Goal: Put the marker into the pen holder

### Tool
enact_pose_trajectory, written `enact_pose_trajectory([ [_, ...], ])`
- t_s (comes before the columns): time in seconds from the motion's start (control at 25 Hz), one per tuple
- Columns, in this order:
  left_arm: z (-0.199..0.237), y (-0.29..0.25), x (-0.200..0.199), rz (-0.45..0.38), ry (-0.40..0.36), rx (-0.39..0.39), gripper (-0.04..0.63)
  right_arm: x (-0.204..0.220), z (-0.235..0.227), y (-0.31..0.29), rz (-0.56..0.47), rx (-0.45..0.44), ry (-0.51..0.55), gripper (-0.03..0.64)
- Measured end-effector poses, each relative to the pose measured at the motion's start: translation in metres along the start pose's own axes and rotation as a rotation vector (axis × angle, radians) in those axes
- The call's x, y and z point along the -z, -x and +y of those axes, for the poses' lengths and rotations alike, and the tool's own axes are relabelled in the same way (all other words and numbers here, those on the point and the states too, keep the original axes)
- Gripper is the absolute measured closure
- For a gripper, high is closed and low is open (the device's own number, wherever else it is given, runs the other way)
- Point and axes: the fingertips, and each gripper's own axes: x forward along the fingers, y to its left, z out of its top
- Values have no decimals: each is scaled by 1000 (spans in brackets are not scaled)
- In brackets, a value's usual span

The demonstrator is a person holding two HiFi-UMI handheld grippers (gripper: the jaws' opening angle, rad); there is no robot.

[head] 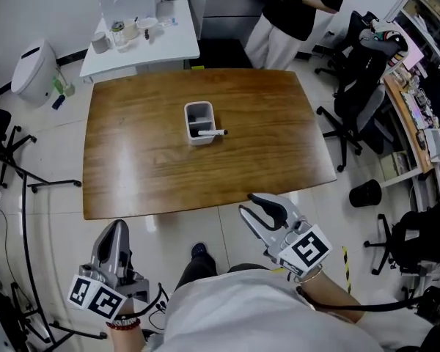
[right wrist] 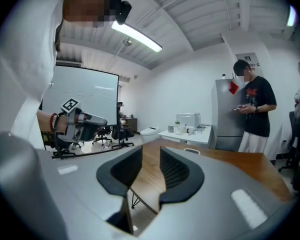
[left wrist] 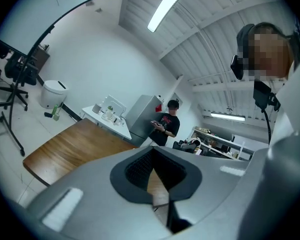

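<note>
A white pen holder (head: 199, 122) stands near the middle of the wooden table (head: 132, 160). The marker (head: 209, 133) lies in its near part, with a dark end poking past the right rim. Both grippers hang off the table's near edge, well short of the holder. My left gripper (head: 118, 231) is at the lower left, its jaws meeting at the tips (left wrist: 155, 153) with nothing held. My right gripper (head: 259, 206) is just below the table edge; a gap shows between its pads (right wrist: 151, 156) and nothing is in it. The right gripper view shows the holder (right wrist: 191, 150) small and far off.
A person (head: 293, 9) stands at the table's far side, looking at a phone. A white side table (head: 143, 39) with small items is behind it. Office chairs (head: 359, 86) and a black bin (head: 365, 193) stand right, a white bin (head: 33, 72) and stand legs (head: 29, 182) left.
</note>
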Motion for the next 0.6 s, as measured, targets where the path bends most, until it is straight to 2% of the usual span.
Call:
enact_pose_trajectory([
  [0.12,-2,13,3,4,-12,-16,594,-3,15,6,-14,-38,5,522],
  [0.24,-18,20,14,30,-24,-3,594,3,25,27,-20,-35,-19,523],
  [0.4,-60,24,41,84,-54,41,594,22,21,82,-23,30,-55,526],
  [0.6,-119,53,79,118,-48,70,594,30,10,171,-79,123,-80,541],
])
